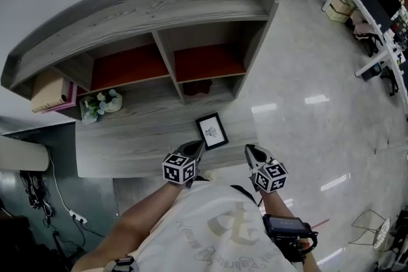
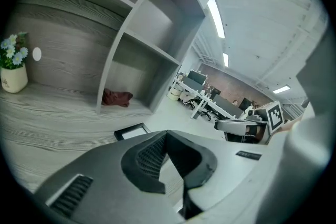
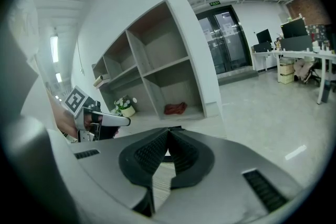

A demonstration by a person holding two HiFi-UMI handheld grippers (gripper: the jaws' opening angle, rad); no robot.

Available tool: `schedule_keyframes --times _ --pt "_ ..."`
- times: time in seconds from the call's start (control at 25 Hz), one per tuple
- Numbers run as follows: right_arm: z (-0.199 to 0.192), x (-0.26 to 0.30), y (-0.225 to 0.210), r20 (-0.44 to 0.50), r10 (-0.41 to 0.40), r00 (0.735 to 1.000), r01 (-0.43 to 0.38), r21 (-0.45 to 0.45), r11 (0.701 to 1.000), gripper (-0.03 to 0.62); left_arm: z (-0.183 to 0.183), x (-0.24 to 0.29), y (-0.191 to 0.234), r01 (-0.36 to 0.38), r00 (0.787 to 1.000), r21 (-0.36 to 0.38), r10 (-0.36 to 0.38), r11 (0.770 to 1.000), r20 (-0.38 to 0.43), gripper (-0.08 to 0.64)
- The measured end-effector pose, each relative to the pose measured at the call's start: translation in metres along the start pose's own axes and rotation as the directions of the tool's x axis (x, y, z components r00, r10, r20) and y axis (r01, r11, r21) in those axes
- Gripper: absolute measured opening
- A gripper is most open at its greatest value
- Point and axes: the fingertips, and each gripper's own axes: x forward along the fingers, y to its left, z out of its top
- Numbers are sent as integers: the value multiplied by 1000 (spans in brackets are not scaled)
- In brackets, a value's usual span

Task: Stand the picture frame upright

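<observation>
A black picture frame (image 1: pixel 211 130) with a white print lies flat on the grey wooden shelf top (image 1: pixel 127 143), near its right front corner. In the left gripper view the picture frame (image 2: pixel 131 131) shows just beyond the jaw tips. My left gripper (image 1: pixel 199 146) hovers at the frame's near left edge, jaws shut with nothing between them. To the right of the frame, apart from it, my right gripper (image 1: pixel 250 150) is also shut and empty. The left gripper (image 2: pixel 167 136) and the right gripper (image 3: pixel 168 131) both show pads pressed together in their own views.
The shelf unit (image 1: pixel 191 35) has open compartments behind the frame; a dark red cloth (image 1: pixel 196 87) lies in one. A small pot of flowers (image 1: pixel 101 105) stands at the left. A box (image 1: pixel 50 91) sits at the far left. Polished floor (image 1: pixel 319 105) and office desks (image 1: pixel 376 3) lie to the right.
</observation>
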Motion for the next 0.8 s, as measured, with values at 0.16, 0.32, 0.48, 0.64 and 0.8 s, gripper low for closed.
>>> schedule_keyframes --times 0.16,0.32,0.48,0.64,0.8 --pt "8 10 -2 -4 -8 1000 8 -8 1000 5 8 4 7 8 1000 -4 -8 1000 6 3" --pt "10 18 1 -14 0 1000 0 -15 1000 6 10 4 12 6 1000 -14 -6 1000 11 3" --pt "7 23 2 -29 6 1000 -6 -19 1000 5 5 0 17 -3 1000 -28 3 1000 10 3" --pt "8 29 4 -40 24 999 -26 -28 999 6 1 -6 23 -25 1000 -50 26 998 10 3" --pt "7 36 8 -60 57 997 -59 -42 997 5 -3 -9 26 -49 999 -69 50 996 12 3"
